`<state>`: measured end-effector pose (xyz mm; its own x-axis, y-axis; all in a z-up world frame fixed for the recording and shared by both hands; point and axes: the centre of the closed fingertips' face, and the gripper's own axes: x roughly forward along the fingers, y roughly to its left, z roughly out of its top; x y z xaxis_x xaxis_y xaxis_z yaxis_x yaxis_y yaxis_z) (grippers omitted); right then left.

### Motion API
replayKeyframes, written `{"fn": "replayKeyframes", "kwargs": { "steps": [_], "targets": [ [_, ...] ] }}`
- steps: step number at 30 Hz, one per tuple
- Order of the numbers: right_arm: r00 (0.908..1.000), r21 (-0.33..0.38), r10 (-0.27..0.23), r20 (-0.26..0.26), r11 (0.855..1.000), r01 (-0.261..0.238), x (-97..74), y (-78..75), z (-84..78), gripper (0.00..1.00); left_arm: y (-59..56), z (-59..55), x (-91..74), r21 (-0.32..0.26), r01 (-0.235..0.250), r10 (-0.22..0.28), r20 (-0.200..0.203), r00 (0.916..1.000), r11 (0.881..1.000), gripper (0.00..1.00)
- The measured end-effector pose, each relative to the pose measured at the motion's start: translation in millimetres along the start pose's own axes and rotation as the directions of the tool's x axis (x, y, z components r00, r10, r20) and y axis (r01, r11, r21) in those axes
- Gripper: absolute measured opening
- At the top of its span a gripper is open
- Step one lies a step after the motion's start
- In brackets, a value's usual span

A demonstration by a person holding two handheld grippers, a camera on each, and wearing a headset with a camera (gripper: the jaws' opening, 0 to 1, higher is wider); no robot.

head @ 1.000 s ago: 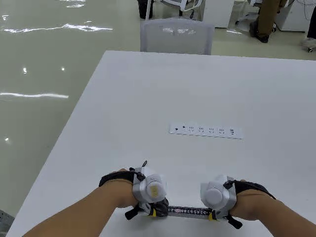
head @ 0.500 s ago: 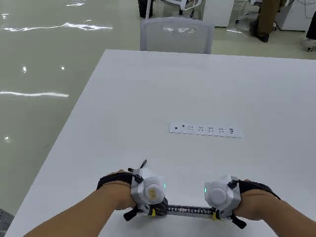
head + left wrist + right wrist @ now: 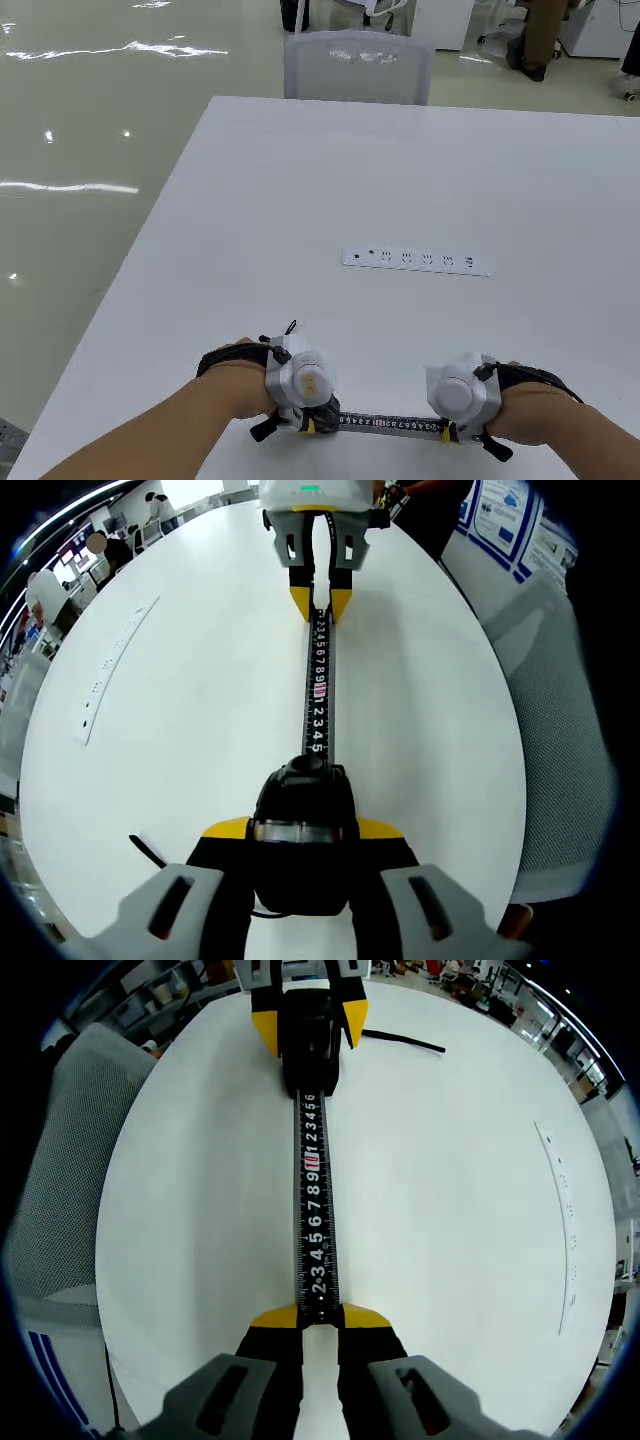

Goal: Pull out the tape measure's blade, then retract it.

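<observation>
"Two grippers at the near edge of the white table (image 3: 300, 200), yes? What does each one hold?"

"The left gripper (image 3: 303, 830) has its yellow-tipped jaws closed around the black case of the tape measure (image 3: 303, 800). The right gripper (image 3: 318, 1316) pinches the end of the dark blade with white numbers (image 3: 314, 1200), and its jaws are almost together."

"And the blade, where does it run?"

"It is drawn out straight between the two grippers, low along the near edge. If it touches the table, I cannot tell."

"Is anything else on the table?"

"A long white power strip (image 3: 417, 261) lies near the middle, well apart from the grippers. A grey mesh chair (image 3: 357, 68) stands at the far edge."
</observation>
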<state>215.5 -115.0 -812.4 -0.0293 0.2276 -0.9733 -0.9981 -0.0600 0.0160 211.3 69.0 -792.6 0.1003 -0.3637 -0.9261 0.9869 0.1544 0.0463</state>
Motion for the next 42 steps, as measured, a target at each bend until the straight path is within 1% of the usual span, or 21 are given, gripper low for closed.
{"fn": "replayKeyframes", "kwargs": {
  "steps": [4, 8, 13, 18, 25, 31, 34, 37, 40, 42],
  "targets": [
    [1.0000, -0.004, 0.002, -0.001, 1.000, -0.002, 1.9, -1.7, -2.1, 0.11, -1.3, 1.2, -1.6, 0.000, -0.001, 0.001, -0.001, 1.0000, 1.000, 0.31],
    [1.0000, -0.007, 0.001, -0.003, 1.000, -0.001, -1.8, -0.7, -3.8, 0.11, -2.7, 3.0, -3.8, 0.000, -0.001, 0.001, -0.001, 1.0000, 1.000, 0.31],
    [1.0000, -0.003, 0.000, -0.008, 1.000, 0.000, 0.0, -3.4, -12.2, 0.11, -3.0, 3.6, -5.0, -0.002, -0.003, 0.003, 0.000, 1.0000, 1.000, 0.31],
    [0.9999, 0.008, -0.003, -0.013, 1.000, 0.003, -1.7, -3.2, -17.1, 0.11, -2.6, 3.3, -5.0, 0.000, 0.001, -0.001, -0.001, 1.0000, 1.000, 0.31],
    [0.9997, 0.001, -0.003, -0.024, 1.000, 0.003, -6.1, 0.1, -18.9, 0.11, -2.4, 2.6, -4.8, 0.002, -0.001, 0.001, -0.002, 1.0000, 1.000, 0.31],
    [0.9995, 0.011, -0.003, -0.030, 1.000, 0.004, -6.9, -1.1, -27.2, 0.11, -0.6, 0.4, -2.2, 0.000, -0.002, 0.002, -0.004, 1.0000, 1.000, 0.31],
    [0.9993, 0.010, -0.003, -0.036, 1.000, 0.004, -8.5, -0.5, -29.1, 0.11, -1.5, 1.4, -3.4, 0.000, -0.002, 0.002, -0.005, 1.0000, 1.000, 0.31],
    [0.9994, 0.026, -0.001, -0.033, 1.000, 0.001, -10.4, -0.3, -32.1, 0.11, -1.0, 0.7, -2.5, -0.002, -0.002, 0.002, -0.005, 1.0000, 1.000, 0.31],
    [0.9991, 0.021, 0.002, -0.042, 1.000, -0.001, -10.4, -1.6, -37.6, 0.11, -0.3, 0.2, -1.7, -0.001, -0.001, 0.001, -0.004, 1.0000, 1.000, 0.31],
    [0.9990, 0.023, 0.002, -0.045, 1.000, -0.001, -10.9, -0.9, -37.8, 0.11, -0.5, 0.5, -2.0, -0.001, -0.001, 0.001, -0.005, 1.0000, 1.000, 0.31]
  ]
}}
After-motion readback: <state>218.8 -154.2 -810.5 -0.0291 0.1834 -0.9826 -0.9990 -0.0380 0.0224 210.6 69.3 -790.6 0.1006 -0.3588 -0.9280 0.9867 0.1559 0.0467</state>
